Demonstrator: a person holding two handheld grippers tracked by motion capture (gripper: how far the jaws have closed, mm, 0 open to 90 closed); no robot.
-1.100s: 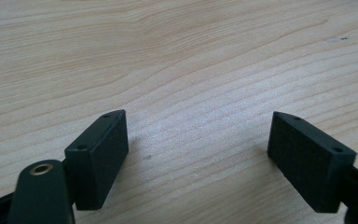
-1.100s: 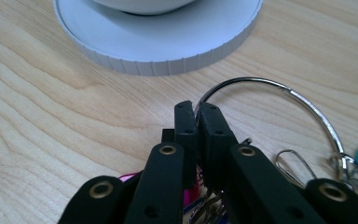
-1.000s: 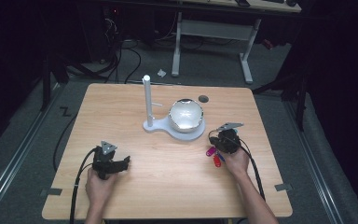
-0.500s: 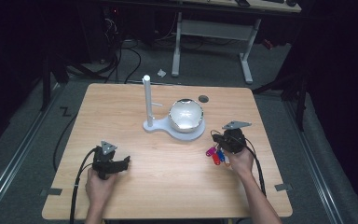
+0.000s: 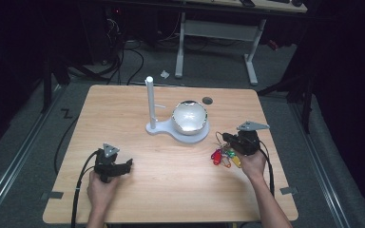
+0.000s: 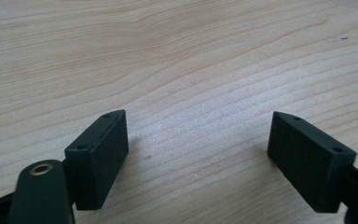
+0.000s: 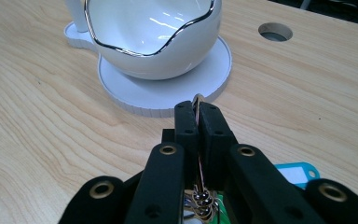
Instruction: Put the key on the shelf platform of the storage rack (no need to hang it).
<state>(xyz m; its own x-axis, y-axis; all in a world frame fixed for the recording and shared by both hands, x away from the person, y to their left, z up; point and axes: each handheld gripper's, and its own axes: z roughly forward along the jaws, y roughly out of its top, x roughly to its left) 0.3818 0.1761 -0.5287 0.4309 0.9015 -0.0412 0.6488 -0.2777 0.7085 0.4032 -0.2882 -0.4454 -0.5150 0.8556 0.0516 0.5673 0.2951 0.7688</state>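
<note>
Pinching key ring (image 7: 198,103) edge-on toward bowl (image 7: 151,39), right tool (image 7: 198,122) clamped, tags (image 5: 222,156) dangling

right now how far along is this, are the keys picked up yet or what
Done: the right gripper is shut on the key ring, its coloured tags hanging by the hand. In hand: it holds them near the white bowl on its stand. Left, as a guess: hanging the ring on the post or dropping it in the bowl, which looks empty. The left gripper is open above bare table.
</note>
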